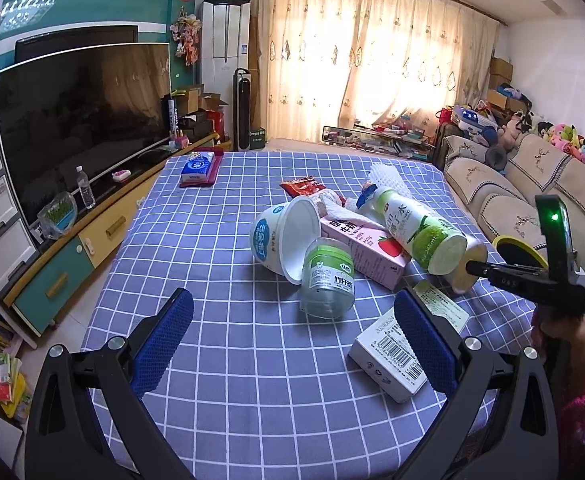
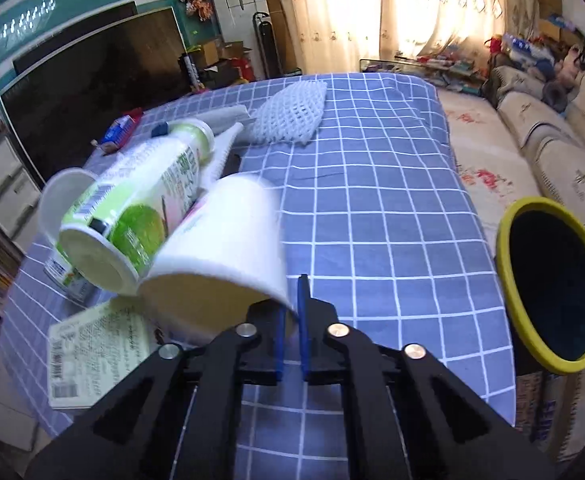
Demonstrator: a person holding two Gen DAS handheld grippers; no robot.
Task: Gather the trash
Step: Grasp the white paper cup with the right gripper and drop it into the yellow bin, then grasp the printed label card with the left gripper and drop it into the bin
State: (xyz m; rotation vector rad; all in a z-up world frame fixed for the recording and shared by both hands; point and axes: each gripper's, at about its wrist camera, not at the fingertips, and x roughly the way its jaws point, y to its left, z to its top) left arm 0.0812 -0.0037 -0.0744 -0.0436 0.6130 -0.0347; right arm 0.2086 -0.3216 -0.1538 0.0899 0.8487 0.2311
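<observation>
Paper cup (image 2: pixel 220 248), light and crushable, was pinched by its rim in right gripper (image 2: pixel 291 320); left gripper (image 1: pixel 292 344) was held wide open, empty.

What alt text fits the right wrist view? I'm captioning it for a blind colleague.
The right gripper is shut on the rim of a white paper cup above a blue checked tablecloth. A green-labelled bottle lies to the left, a yellow-rimmed bin to the right.
</observation>
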